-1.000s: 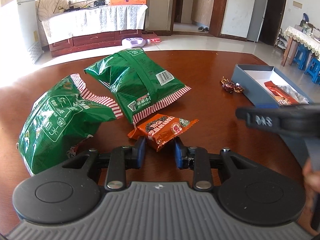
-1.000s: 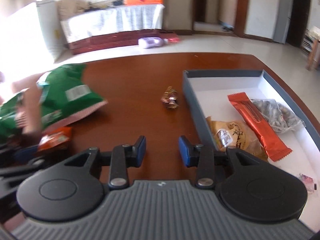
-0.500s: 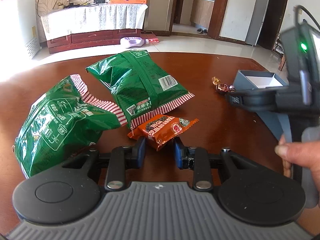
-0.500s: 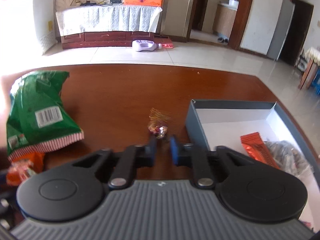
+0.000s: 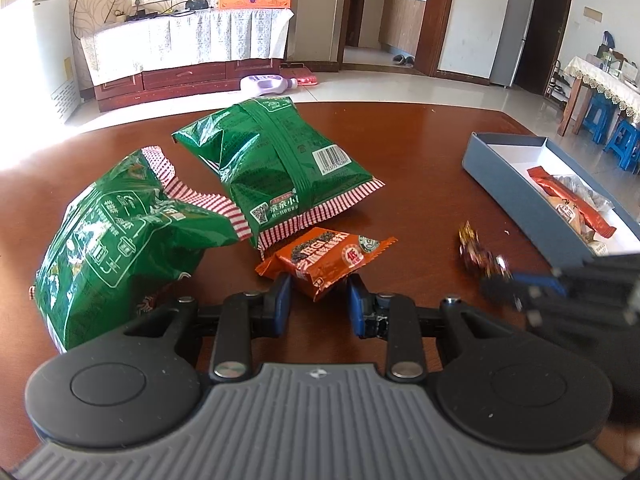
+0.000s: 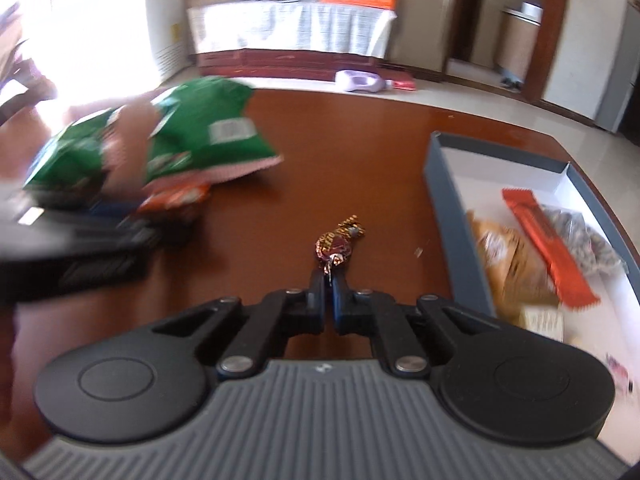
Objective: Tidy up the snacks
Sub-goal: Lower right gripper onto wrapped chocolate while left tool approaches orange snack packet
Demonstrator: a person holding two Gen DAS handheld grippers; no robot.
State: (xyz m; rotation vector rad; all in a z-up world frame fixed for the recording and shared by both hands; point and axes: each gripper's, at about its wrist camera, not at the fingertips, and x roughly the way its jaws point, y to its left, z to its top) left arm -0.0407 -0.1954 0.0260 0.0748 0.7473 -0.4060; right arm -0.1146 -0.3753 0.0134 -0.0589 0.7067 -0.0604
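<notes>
R tongs (image 6: 329, 280) w/ candy (image 6: 334, 245), prob. airborne

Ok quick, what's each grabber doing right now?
Left gripper: open, its fingers either side of the orange snack packet.
Right gripper: shut on the wrapped candy, pinching its twisted end.

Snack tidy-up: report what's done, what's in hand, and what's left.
Done: the grey box already holds an orange bar, a tan packet and a clear bag.

In hand: the right hand-held gripper is shut on the wrapped candy. The left hand-held gripper is open around the small orange packet.

Left: that packet and two green bags lie on the table.
</notes>
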